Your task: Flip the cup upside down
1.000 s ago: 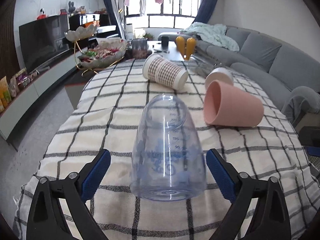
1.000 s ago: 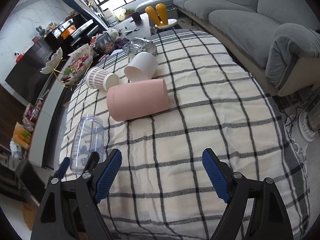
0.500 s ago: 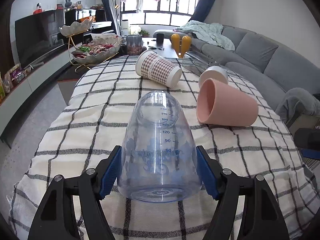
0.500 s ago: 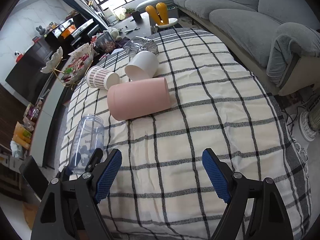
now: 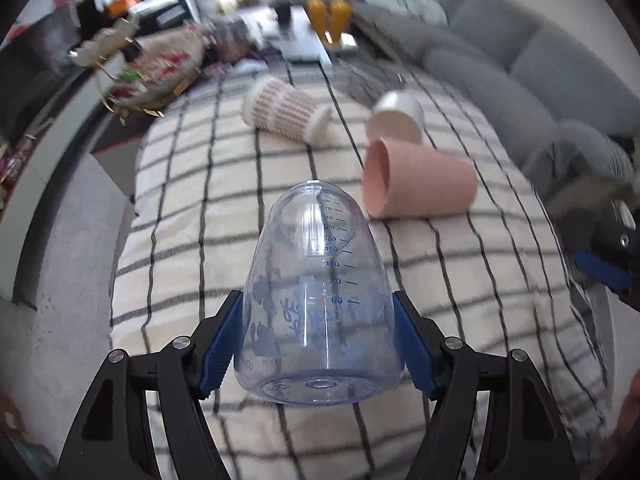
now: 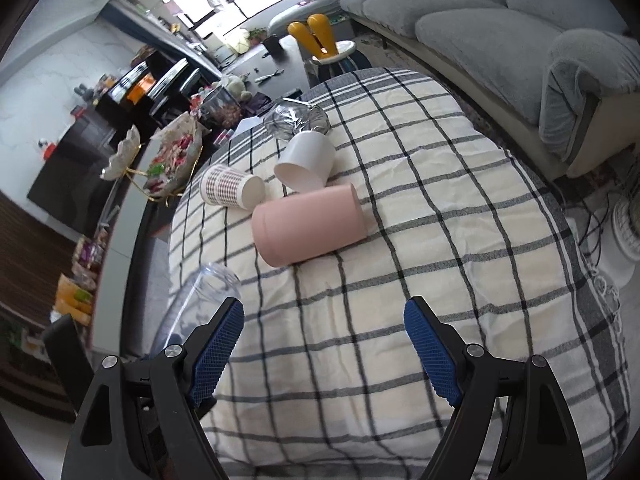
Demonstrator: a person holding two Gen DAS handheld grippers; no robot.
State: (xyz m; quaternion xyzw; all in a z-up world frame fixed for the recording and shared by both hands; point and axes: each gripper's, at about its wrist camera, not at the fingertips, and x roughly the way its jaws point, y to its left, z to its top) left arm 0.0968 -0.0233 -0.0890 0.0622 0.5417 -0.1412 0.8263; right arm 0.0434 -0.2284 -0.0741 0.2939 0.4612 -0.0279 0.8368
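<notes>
My left gripper (image 5: 318,344) is shut on a clear blue-tinted measuring cup (image 5: 316,304), its blue pads pressed on both sides near the base. The cup is lifted off the checked cloth, base toward the camera and open mouth pointing away. The same cup shows in the right wrist view (image 6: 200,304) at the lower left, raised and tilted. My right gripper (image 6: 322,346) is open and empty above the near part of the table.
On the checked tablecloth (image 6: 440,208) lie a pink cup (image 6: 310,226), a white cup (image 6: 306,158) and a plaid paper cup (image 6: 232,186), all on their sides. A snack stand (image 6: 160,160) stands at the left, a grey sofa (image 6: 500,20) at the right.
My left gripper closed on the clear cup and has lifted it off the cloth, tilting upward. The right gripper has stayed nearly still and open.
</notes>
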